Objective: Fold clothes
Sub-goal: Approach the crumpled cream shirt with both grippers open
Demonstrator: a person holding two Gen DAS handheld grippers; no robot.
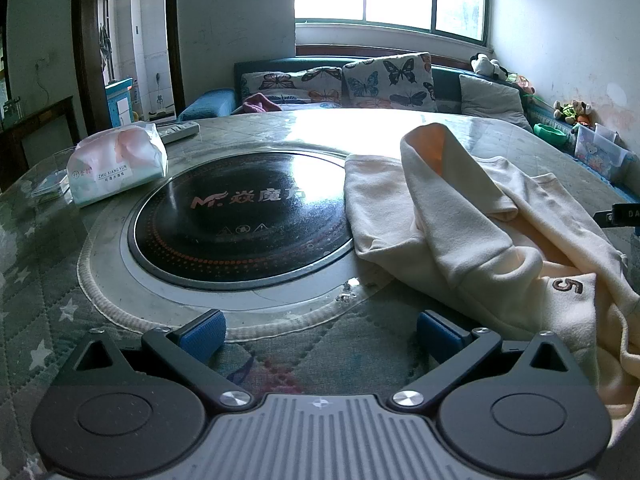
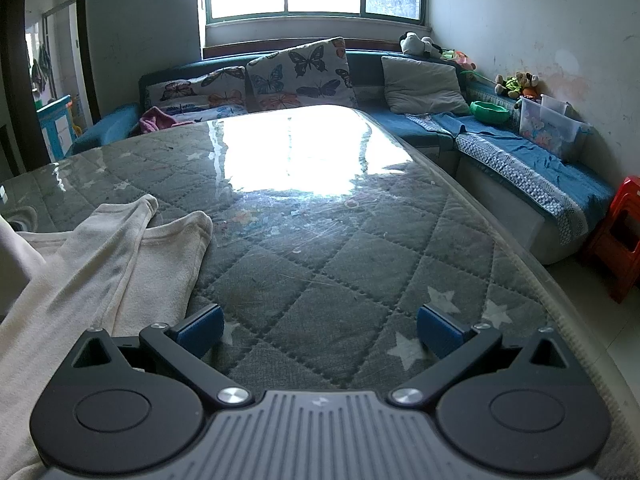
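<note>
Cream garment (image 1: 480, 216) runs off frame right; we see the cooktop (image 1: 240, 216) only from left gripper (image 1: 320, 330); right gripper (image 2: 320, 328) also spread, empty.

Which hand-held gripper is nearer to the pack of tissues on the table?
Left. The left hand-held gripper faces the tissue pack, which lies ahead to its left. The right hand-held gripper doesn't see it.
</note>
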